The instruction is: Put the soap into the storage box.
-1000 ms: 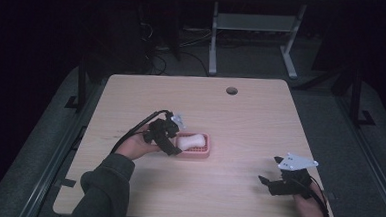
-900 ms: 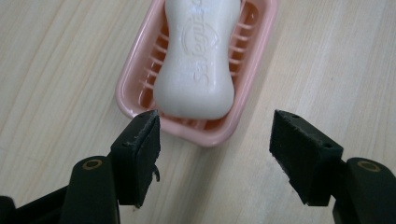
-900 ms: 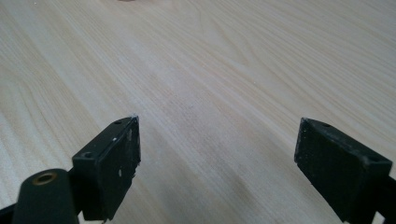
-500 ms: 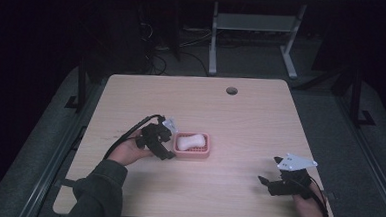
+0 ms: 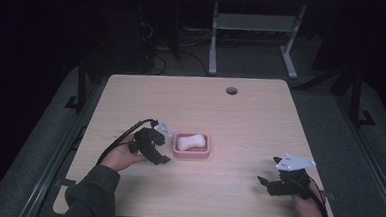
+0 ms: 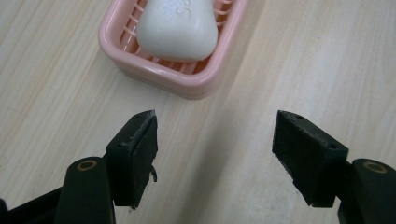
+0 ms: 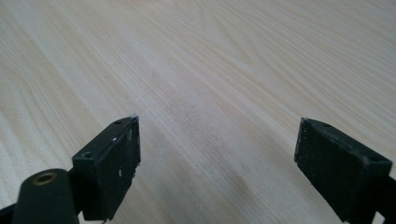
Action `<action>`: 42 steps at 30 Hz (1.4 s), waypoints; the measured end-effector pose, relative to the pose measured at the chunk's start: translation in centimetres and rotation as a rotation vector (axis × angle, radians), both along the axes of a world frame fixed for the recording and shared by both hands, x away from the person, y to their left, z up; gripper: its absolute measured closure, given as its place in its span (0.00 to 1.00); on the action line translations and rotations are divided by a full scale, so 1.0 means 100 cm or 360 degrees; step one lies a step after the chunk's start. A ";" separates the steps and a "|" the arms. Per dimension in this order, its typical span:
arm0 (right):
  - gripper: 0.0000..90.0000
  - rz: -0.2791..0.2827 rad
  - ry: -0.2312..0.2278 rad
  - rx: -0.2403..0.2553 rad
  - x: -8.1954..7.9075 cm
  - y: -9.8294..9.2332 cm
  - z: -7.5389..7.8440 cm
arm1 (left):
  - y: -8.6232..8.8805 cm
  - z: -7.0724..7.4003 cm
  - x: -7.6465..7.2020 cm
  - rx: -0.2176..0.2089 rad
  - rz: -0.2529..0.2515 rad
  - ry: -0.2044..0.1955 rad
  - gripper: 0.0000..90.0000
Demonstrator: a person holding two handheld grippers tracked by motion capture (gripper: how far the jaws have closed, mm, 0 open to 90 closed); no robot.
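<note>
Two grippers: both are showing in the high view, one in each of the person's hands, well apart on the table (image 5: 260,122).
Left gripper (image 5: 155,145): it is sitting just left of the soap dish (image 5: 192,152), with its jaws spread wide and nothing lying between them; in the left gripper view (image 6: 215,154) bare wood is showing in the gap and the pads are clear of the dish.
Left hand (image 5: 121,157): it is wrapping the gripper's body from behind, with a dark green sleeve (image 5: 89,193) coming in from the bottom edge.
Right gripper (image 5: 272,179): it is resting near the table's front right corner, jaws gaping apart and holding nothing; in the right gripper view (image 7: 217,154) plain wood grain is lying between the two black pads.
Right hand (image 5: 308,209): it is gripping the tool at the table's front edge.
Soap dish: pink and slatted, it is sitting flat on the table near the middle, toward the left; in the left gripper view (image 6: 187,81) it is lying just beyond the jaw tips.
Soap (image 5: 189,141): a white bar is lying inside the dish, across its slats (image 6: 180,25).
Table: light wood, with a round cable hole (image 5: 231,90) near its far edge.
</note>
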State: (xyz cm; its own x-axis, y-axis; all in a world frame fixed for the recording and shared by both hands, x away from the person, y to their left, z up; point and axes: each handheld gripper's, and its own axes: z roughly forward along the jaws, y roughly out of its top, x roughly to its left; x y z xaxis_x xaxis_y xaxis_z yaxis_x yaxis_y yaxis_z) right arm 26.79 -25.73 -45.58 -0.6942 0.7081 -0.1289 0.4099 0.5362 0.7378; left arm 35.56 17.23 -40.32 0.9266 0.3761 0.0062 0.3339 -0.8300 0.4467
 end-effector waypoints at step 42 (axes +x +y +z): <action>0.15 -0.0007 0.0004 -0.0046 -0.002 0.004 0.000 | 0.063 -0.034 -0.080 -0.0009 0.0108 -0.0085 0.25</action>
